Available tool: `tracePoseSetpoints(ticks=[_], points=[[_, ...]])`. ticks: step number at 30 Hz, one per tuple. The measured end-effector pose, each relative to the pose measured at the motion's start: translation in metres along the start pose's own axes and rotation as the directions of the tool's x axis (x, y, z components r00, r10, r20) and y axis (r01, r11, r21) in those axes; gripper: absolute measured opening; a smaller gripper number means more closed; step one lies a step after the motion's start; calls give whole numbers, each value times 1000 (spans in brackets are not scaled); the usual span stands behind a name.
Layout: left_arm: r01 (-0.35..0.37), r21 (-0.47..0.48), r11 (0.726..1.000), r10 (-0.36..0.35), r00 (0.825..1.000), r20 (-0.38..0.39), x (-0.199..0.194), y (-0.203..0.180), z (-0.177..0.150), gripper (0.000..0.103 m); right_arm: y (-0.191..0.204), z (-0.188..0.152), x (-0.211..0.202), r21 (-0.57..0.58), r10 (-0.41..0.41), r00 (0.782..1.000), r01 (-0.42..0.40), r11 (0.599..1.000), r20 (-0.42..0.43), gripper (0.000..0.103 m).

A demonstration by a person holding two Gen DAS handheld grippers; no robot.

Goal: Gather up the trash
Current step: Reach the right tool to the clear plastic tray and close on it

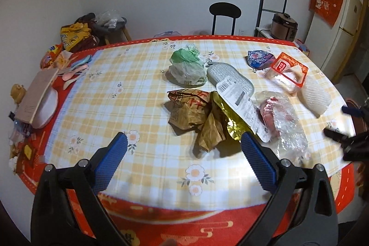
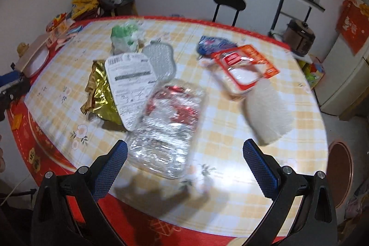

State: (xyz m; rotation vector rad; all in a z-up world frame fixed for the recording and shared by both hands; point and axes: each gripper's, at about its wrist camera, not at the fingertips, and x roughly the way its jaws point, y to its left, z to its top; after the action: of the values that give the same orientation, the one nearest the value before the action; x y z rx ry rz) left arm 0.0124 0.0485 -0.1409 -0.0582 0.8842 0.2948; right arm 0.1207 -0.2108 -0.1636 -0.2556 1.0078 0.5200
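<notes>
Where ribbed blue-padded left gripper gapes: crumpled brown paper bag.

On table: one brown paper wrapper, one gold foil bag, one green-white plastic bag, two clear plastic trays.

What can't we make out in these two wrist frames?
- Brown paper bag: out of sight in the right view, apparently behind the gold foil.
- Label text: motion blur in the right view, too small in the left.
- Contents of the green-and-white bag: hidden by the bag itself.
- No trash bin in either view.
</notes>
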Motion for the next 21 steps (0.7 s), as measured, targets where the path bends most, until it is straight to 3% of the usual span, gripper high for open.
tracePoseSetpoints(ticks=[3, 10, 14, 21], points=[[31, -44, 999, -32, 999, -19, 18, 12, 1, 97, 24, 7, 25, -36, 6, 998, -8, 999, -56, 99], [101, -62, 993, -106, 992, -69, 57, 28, 1, 91, 73, 12, 81, -178, -79, 985, 50, 983, -156, 99], [136, -70, 988, -142, 986, -90, 72, 33, -1, 89, 93, 12, 111, -274, -201, 960, 144, 951, -194, 99], [163, -72, 984, -171, 978, -118, 87, 38, -6, 86, 96, 6, 129, -322, -305, 927, 227, 919, -218, 98]])
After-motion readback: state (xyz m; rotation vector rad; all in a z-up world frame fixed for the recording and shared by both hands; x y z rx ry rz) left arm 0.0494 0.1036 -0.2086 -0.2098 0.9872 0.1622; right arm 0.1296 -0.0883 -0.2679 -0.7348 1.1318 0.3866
